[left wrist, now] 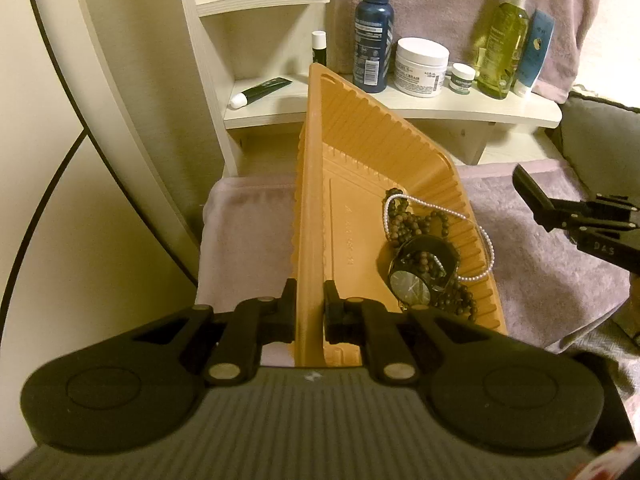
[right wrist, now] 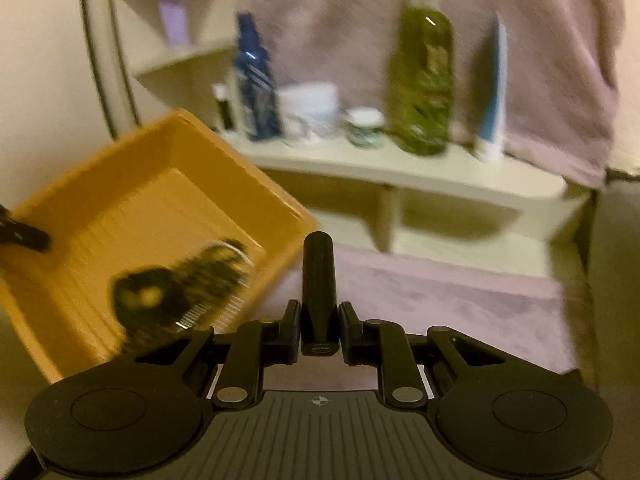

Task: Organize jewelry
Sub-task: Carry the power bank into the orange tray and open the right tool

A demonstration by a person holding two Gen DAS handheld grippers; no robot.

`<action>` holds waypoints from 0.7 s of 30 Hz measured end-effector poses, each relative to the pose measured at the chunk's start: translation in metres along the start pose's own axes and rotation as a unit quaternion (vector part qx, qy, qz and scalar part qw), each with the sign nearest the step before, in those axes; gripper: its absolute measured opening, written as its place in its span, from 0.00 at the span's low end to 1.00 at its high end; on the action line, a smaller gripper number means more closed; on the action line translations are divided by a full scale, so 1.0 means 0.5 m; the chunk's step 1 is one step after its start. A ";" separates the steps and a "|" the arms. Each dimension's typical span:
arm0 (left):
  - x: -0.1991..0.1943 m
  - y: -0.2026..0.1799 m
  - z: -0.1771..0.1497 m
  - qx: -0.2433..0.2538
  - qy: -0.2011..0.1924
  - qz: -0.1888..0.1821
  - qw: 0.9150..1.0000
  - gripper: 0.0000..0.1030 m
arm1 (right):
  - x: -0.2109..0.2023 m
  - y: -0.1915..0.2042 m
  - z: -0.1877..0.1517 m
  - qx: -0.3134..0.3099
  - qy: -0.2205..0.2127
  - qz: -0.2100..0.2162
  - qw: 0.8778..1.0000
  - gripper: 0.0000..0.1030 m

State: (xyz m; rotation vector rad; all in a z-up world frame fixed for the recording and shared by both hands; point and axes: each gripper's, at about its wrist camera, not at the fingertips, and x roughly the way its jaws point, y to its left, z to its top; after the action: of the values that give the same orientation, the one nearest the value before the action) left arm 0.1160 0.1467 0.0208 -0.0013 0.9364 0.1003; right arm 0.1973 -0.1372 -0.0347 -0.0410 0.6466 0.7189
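Left claw point(left wrist: 310, 308) clamped on near rim of tilted orange tray point(left wrist: 360, 132); watch point(left wrist: 412, 288) and beads point(left wrist: 416, 224) piled low right. Right claw point(right wrist: 320, 324) gripping black tube point(right wrist: 318, 276), pointing far, tray to its left.

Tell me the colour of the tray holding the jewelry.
Orange tray, clearest in the left wrist view.

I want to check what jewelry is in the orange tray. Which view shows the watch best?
The left wrist view: the watch lies sharp in the tilted orange tray, its dark dial among dark beads and a pearl strand. The right wrist view shows only a blurred dark mass.
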 end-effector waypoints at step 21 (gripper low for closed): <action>-0.001 0.000 0.001 0.003 -0.001 0.000 1.000 0.10 | 0.061 0.220 0.010 -0.028 0.049 0.169 0.984 0.19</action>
State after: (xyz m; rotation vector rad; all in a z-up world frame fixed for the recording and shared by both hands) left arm 0.1162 0.1467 0.0214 0.0041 0.9346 0.0983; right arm 0.1488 -0.0342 -0.0280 -0.0181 0.7356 1.0676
